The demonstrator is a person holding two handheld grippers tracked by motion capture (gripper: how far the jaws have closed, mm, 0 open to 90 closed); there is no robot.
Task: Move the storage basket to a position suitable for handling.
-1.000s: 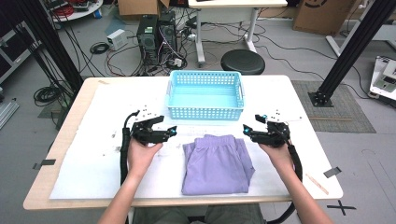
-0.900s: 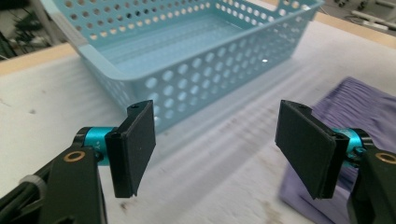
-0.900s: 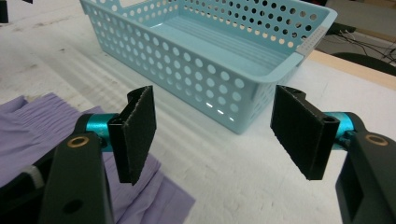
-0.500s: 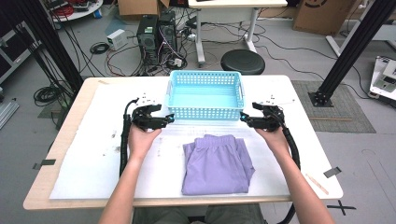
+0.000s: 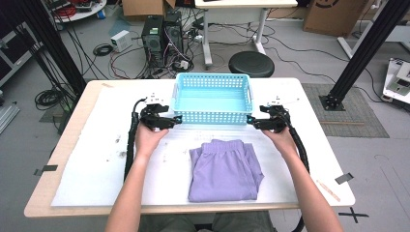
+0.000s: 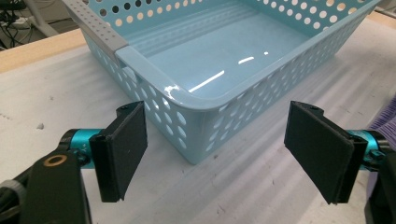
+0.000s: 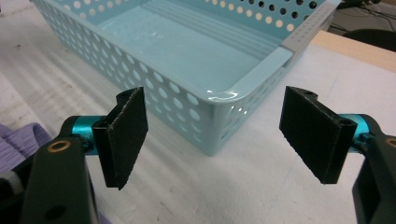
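- At the far middle of the table: blue basket [image 5: 212, 99], empty, long axis running left to right, sitting on the white sheet [image 5: 92, 169].
- Left gripper [image 5: 175, 120] at the basket's near-left corner; right gripper [image 5: 250, 120] at its near-right corner. Each points inward at its own corner, about equally near.
- Left gripper view: jaws spread wide, having just been opening; the corner stands ahead between the pads [image 6: 122, 149], not touched.
- Right gripper view: same picture, jaws just opened wide; pads [image 7: 125, 135] clear of the corner, nothing held.
- Folded purple garment [image 5: 223, 169] lies on the near side, between the forearms, apart from the basket.
- Judgement: the basket lies straight ahead of each gripper; a short push forward would bring each corner wall between the jaws.
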